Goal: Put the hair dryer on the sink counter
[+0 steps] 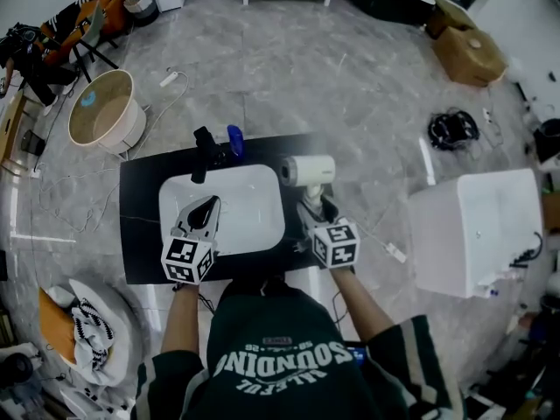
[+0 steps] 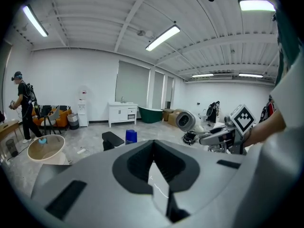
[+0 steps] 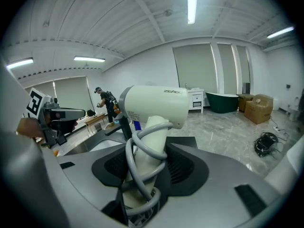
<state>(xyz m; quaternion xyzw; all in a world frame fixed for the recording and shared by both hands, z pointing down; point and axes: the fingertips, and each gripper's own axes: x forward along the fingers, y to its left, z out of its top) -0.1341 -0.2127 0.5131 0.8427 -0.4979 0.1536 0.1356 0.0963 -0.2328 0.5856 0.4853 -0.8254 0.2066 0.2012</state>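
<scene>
Black sink counter (image 1: 140, 201) with faucet (image 1: 204, 152), blue bottle (image 1: 235, 140)

Head view: from overhead, steeply down, mid-distance on sink counter (image 1: 140, 191); left gripper (image 1: 207, 208) at 7 o'clock, right gripper (image 1: 315, 210) at 5 o'clock. Gripper views: low, roughly level, facing far wall (image 2: 95, 89). Right one tight on hair dryer (image 3: 154, 106). Each catches the other gripper: 3 o'clock, 9 o'clock. All share black faucet (image 1: 203, 153).
</scene>
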